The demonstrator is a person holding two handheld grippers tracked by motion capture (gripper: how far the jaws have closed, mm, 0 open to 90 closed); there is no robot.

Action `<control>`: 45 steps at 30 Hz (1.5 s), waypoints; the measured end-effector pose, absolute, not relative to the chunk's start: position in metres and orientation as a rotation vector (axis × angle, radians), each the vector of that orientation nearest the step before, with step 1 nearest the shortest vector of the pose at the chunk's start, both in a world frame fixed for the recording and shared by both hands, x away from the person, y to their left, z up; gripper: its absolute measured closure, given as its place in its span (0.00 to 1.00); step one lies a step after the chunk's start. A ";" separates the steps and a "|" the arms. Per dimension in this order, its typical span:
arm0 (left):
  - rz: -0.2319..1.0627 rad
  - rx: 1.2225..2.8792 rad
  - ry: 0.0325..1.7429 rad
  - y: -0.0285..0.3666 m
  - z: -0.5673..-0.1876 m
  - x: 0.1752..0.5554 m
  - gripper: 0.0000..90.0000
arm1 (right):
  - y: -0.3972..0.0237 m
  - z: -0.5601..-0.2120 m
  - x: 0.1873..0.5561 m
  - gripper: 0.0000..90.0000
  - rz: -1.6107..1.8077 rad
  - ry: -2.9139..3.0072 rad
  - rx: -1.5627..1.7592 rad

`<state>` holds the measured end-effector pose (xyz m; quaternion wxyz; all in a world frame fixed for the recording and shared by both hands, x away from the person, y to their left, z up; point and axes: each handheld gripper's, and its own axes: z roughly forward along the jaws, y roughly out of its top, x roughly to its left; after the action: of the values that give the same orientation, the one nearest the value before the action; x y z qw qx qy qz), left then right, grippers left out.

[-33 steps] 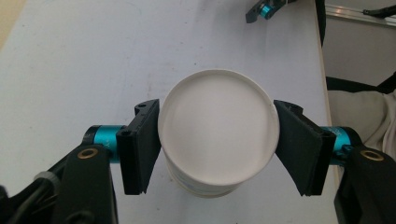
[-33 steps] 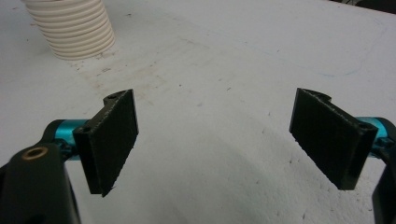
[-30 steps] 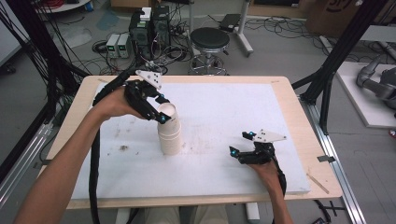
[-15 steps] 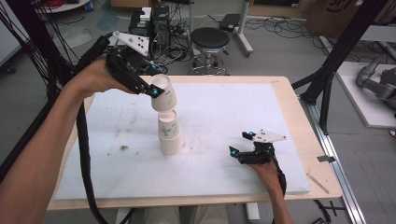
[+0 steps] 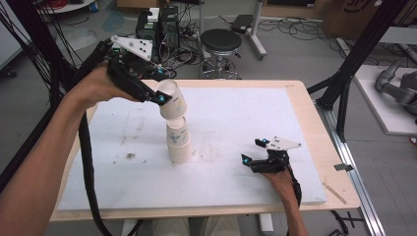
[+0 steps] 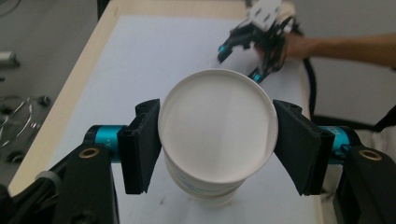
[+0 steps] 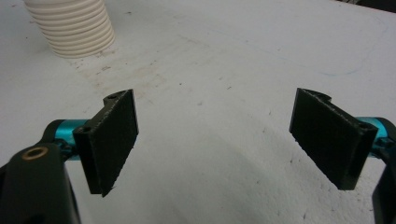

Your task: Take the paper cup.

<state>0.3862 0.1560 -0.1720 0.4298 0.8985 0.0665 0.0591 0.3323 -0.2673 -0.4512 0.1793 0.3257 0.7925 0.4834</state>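
White foam board lies bare around the gaping right gripper; left gripper clamps a tilted cup above the stack.

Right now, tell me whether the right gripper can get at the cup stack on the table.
Probably yes: the right gripper sits open, with bare white board between it and the cup stack.

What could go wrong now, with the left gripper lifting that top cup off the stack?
1. The white paper cup sits tilted in the left gripper, jaws pressing its rim; squeezing may crush it, or it may slip.
2. The stack of white paper cups stands free on the white board, while the right gripper rests apart from it, jaws open; a knock from the lifted cup could topple it.
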 end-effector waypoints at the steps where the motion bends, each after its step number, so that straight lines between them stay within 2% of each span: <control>1: 0.139 2.175 0.147 0.160 -0.175 0.376 0.39 | -0.267 -0.451 0.332 0.18 1.368 2.241 0.924; 10: 0.111 1.993 0.124 0.168 -0.213 0.348 0.39 | -0.267 -0.451 0.333 0.18 1.362 2.240 0.917; 14: 0.106 1.912 0.092 0.167 -0.241 0.336 0.39 | -0.267 -0.451 0.332 0.18 1.364 2.242 0.920; 16: 0.094 1.863 0.088 0.165 -0.267 0.325 0.39 | -0.267 -0.451 0.332 0.18 1.363 2.242 0.918; 26: 0.107 1.775 0.127 0.168 -0.332 0.298 0.39 | -0.267 -0.451 0.332 0.18 1.364 2.243 0.921; 36: 0.092 1.710 0.142 0.170 -0.359 0.287 0.39 | -0.266 -0.451 0.332 0.18 1.358 2.241 0.917; 45: 0.071 1.748 0.160 0.168 -0.371 0.288 0.39 | -0.267 -0.451 0.333 0.18 1.362 2.243 0.918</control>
<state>0.2877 0.1677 -0.3711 0.6385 0.7658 0.0702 0.0312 0.3327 -0.2669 -0.4513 0.1795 0.3249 0.7937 0.4820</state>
